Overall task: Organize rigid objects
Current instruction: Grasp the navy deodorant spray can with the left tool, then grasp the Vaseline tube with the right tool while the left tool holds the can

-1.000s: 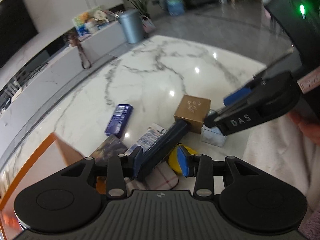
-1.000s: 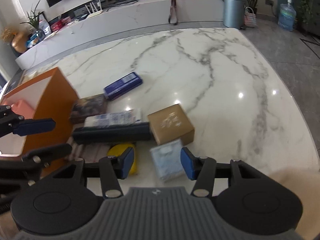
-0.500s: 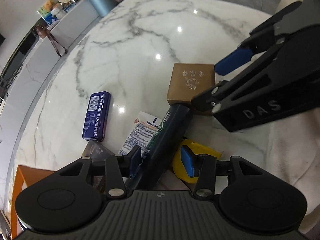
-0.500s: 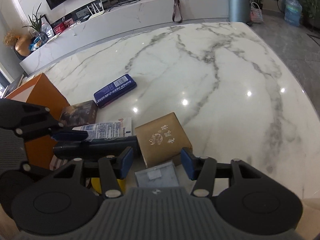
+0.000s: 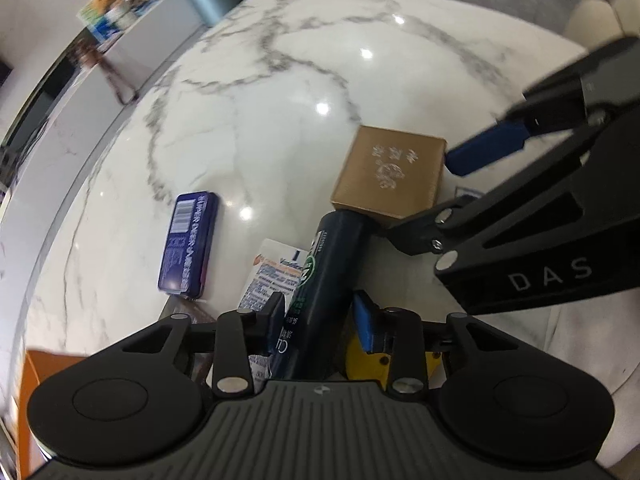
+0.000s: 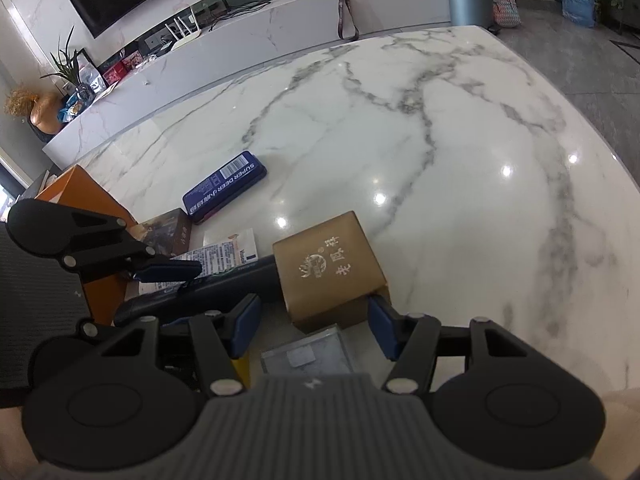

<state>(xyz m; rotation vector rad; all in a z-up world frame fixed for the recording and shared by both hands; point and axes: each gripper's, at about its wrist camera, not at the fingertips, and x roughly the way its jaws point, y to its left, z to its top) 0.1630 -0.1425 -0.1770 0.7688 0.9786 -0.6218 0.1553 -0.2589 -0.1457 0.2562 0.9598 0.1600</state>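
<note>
**Two grabs lining up at once: tube on the left, gold box on the right**

The left gripper has its jaws set narrow around the near end of the long dark navy tube, one blue pad on each side. Can't tell for sure if the pads are actually pressing on it or just hugging it, so I'd squeeze until it's firm before lifting. The tube lies flat on the white marble table with its far end touching the gold cardboard box with white printing. Lift it straight up, or it'll drag the box and the white Vaseline carton just left of it.

The right gripper is spread wide with nothing in it, its fingers sitting either side of the gold box's near face. The box nearly fills that gap, so go in square and far enough that the pads land on the side walls, not the corners. A small clear plastic case sits right under the gripper, touching the box; watch not to shove it.

Further out: a blue tin pencil case lies apart at the far left, with an orange box at the left edge, which I'd guess is where things go.
</note>
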